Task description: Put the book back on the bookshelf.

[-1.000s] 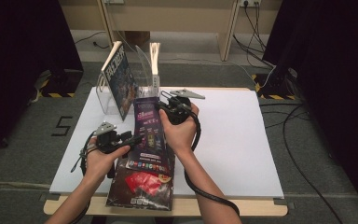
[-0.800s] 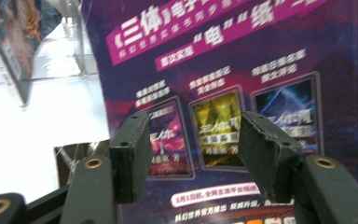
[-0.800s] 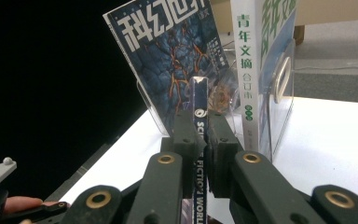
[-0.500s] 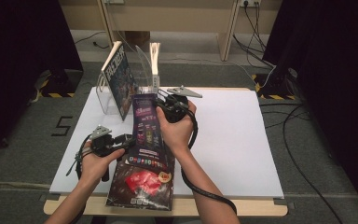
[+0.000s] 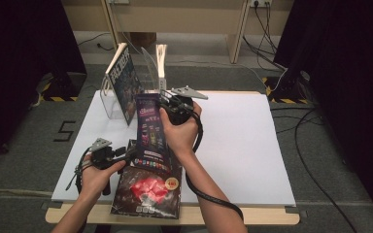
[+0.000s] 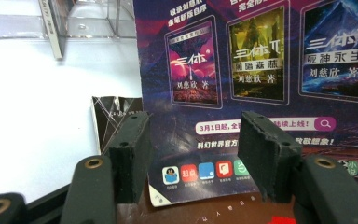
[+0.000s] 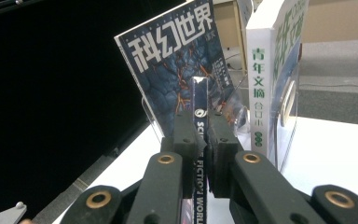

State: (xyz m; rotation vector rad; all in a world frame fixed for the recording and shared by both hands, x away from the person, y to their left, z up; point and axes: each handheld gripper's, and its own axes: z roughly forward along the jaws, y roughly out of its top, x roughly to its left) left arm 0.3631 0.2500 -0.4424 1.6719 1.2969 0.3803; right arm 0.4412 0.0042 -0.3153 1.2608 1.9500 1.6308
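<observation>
A purple magazine is tilted up off the table, its top toward the rack. My right gripper is shut on its spine, with both jaws pressed flat on the thin edge in the right gripper view. My left gripper stands open at the magazine's lower left corner. In the left gripper view its jaws are apart and face the purple back cover. A dark magazine with a red picture lies flat beneath, near the front edge.
A clear acrylic rack stands at the back left of the white table. A blue-covered magazine leans in it, and a white-spined book stands beside that. Cables run across the floor behind.
My left gripper has slid a little toward the front edge, beside the purple magazine's lower corner. The right gripper has carried the magazine slightly toward the rack.
</observation>
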